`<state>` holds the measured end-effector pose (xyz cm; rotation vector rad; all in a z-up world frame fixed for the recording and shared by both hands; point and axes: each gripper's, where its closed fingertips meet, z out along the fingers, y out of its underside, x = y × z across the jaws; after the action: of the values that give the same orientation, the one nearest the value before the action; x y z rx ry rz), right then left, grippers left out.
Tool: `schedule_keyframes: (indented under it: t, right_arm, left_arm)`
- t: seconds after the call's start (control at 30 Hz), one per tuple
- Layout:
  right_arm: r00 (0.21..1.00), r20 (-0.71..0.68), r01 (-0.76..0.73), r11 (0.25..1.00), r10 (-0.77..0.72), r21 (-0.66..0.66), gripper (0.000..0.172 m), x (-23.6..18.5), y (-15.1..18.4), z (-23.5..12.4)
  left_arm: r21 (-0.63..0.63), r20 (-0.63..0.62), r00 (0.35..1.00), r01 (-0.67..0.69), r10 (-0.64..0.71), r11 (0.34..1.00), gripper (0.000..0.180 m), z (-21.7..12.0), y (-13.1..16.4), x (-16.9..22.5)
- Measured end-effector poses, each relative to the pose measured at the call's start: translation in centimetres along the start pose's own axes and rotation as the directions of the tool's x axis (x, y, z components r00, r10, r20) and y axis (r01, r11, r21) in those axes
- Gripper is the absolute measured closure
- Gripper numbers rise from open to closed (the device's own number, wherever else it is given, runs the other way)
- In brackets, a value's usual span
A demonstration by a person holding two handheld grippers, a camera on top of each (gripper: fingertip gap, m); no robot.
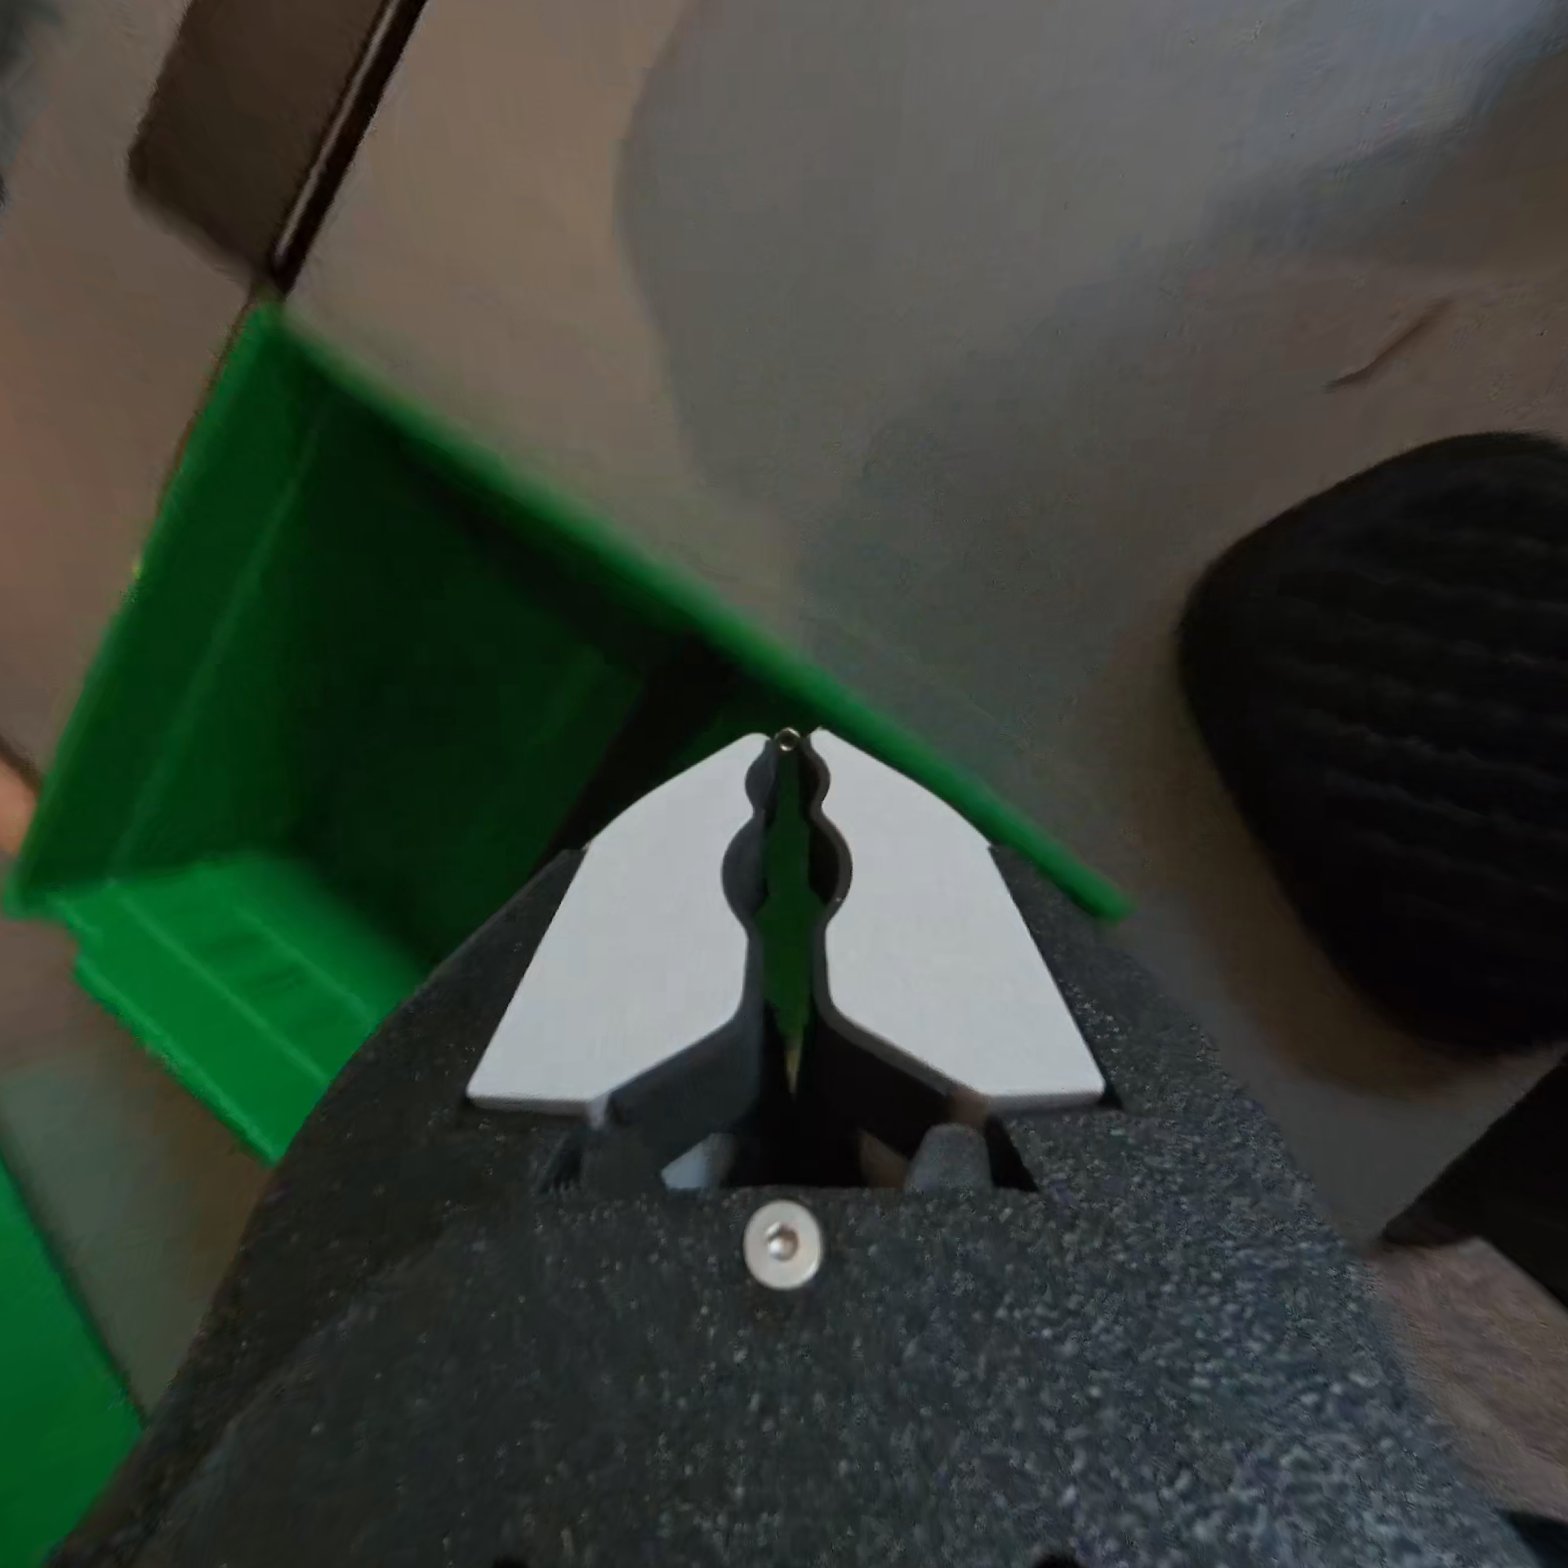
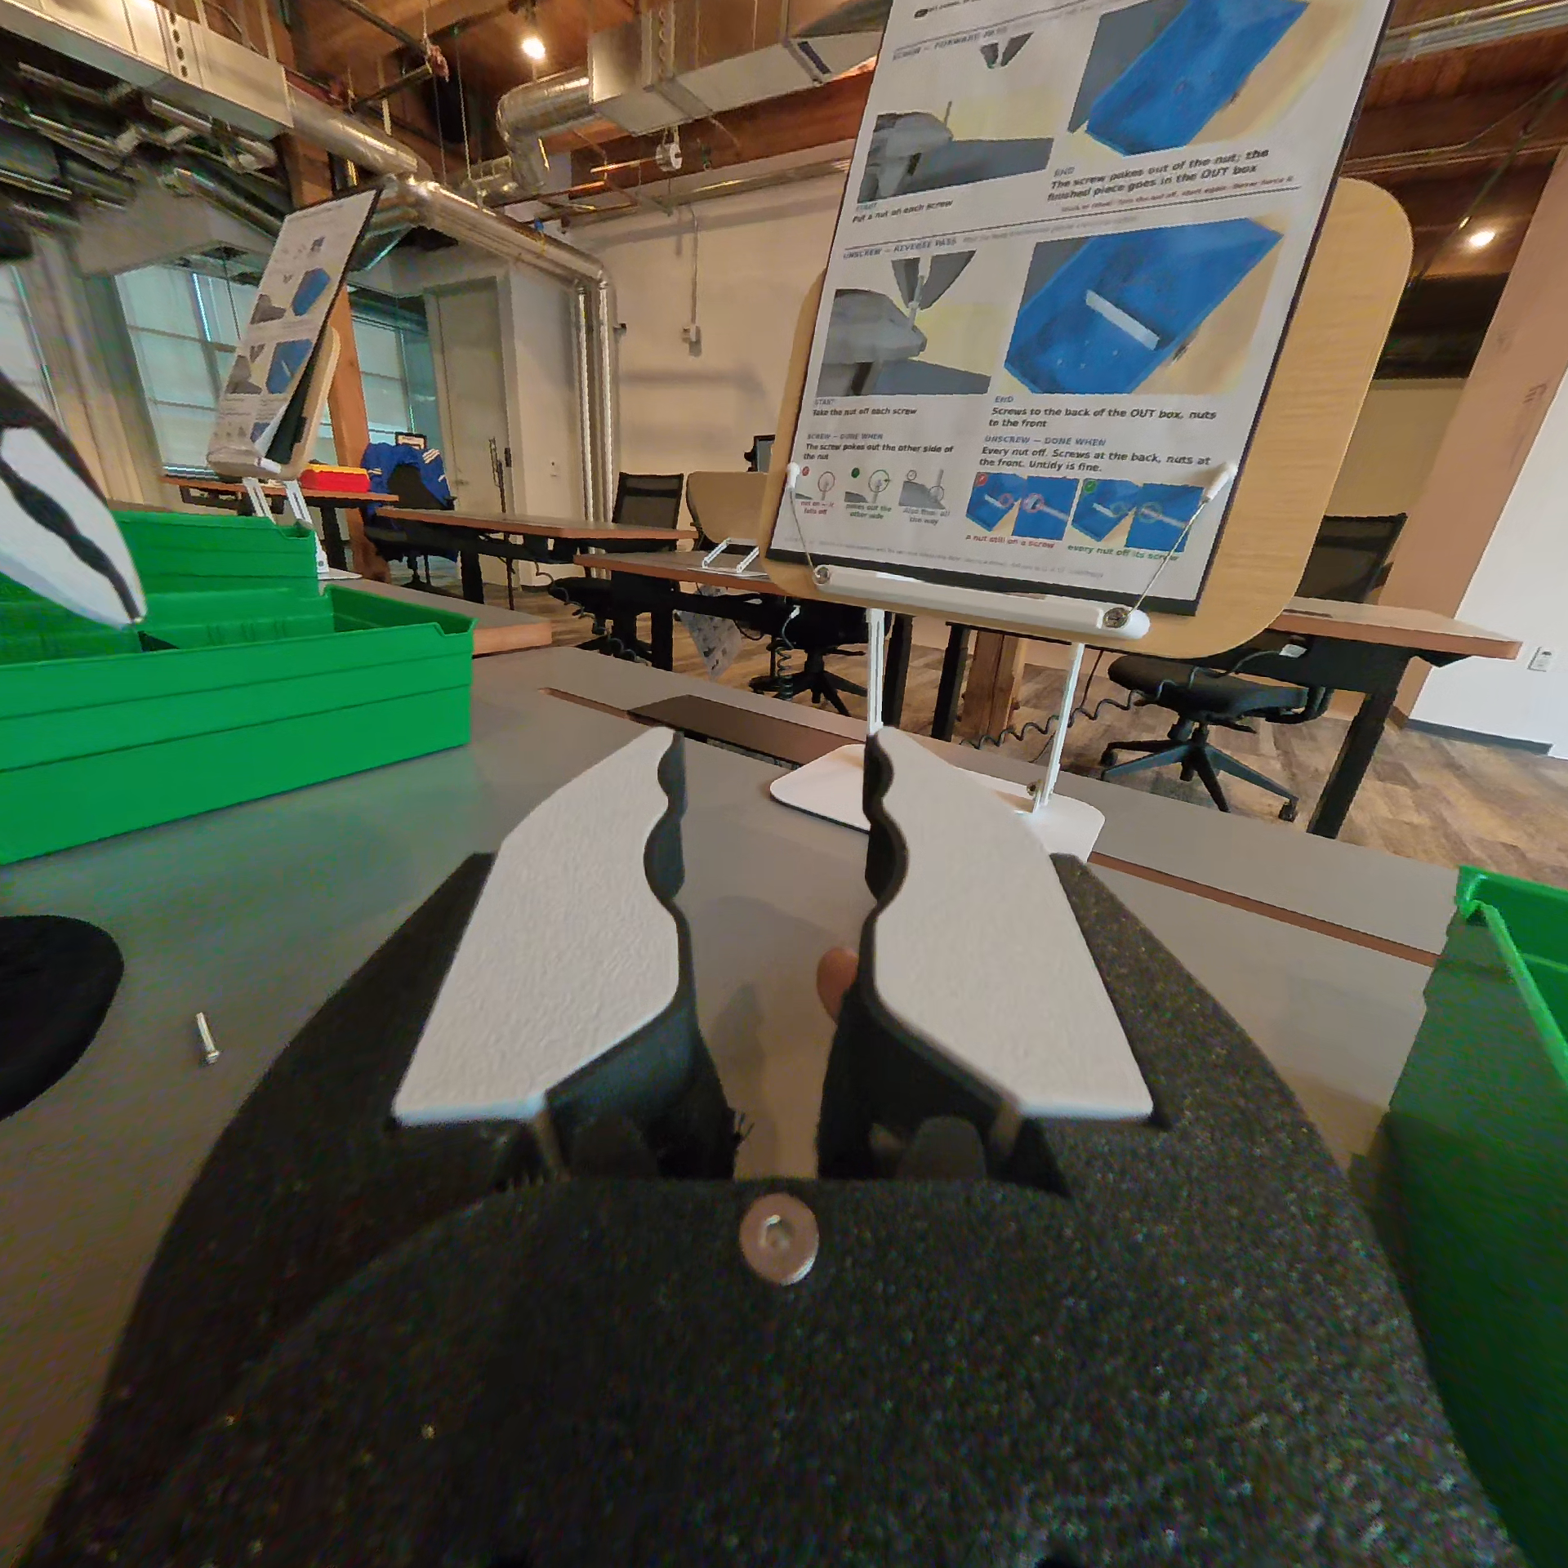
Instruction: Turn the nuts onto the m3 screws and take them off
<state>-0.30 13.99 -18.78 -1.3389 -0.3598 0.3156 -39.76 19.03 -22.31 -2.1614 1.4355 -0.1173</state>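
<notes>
Nut (image 1: 789, 740): tiny, rigid, slick metal ring, likely easily dropped; pinched at left claw (image 1: 790, 747) tips by opposite flats; right claw (image 2: 772, 764) spread, empty.

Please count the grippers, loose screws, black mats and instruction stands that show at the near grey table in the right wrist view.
Grippers: 2, the left gripper and the right gripper
Loose screw: 1
Black mat: 1
Instruction stand: 1
Total: 5
</notes>
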Motion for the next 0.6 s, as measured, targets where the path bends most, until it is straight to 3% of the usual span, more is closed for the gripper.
schedule_keyframes:
  t: [0.13, 0.27, 0.4, 0.6]
  right_arm:
    - [1.0, 0.009, -0.004, 1.0, 0.004, -0.008, 0.133, -0.1, 0.2, 0.1]
    - [1.0, 0.023, 0.004, 1.0, -0.003, -0.025, 0.133, -0.4, 0.6, 0.2]
    - [0.999, 0.034, -0.002, 0.999, 0.004, -0.037, 0.133, -0.5, 1.0, 0.3]
    - [0.999, 0.03, -0.017, 1.0, 0.018, -0.016, 0.133, -0.3, 0.5, 0.1]
  left_arm:
    - [0.082, -0.127, 0.963, -0.229, 0.238, 0.97, 0.177, 3.0, -7.0, 8.2]
    - [0.099, -0.265, 0.875, -0.393, 0.405, 0.914, 0.177, 8.6, -10.6, 16.1]
    - [0.081, -0.317, 0.822, -0.474, 0.473, 0.877, 0.176, 13.0, -12.3, 19.9]
    - [0.034, -0.387, 0.784, -0.513, 0.485, 0.858, 0.176, 15.0, -12.2, 22.0]
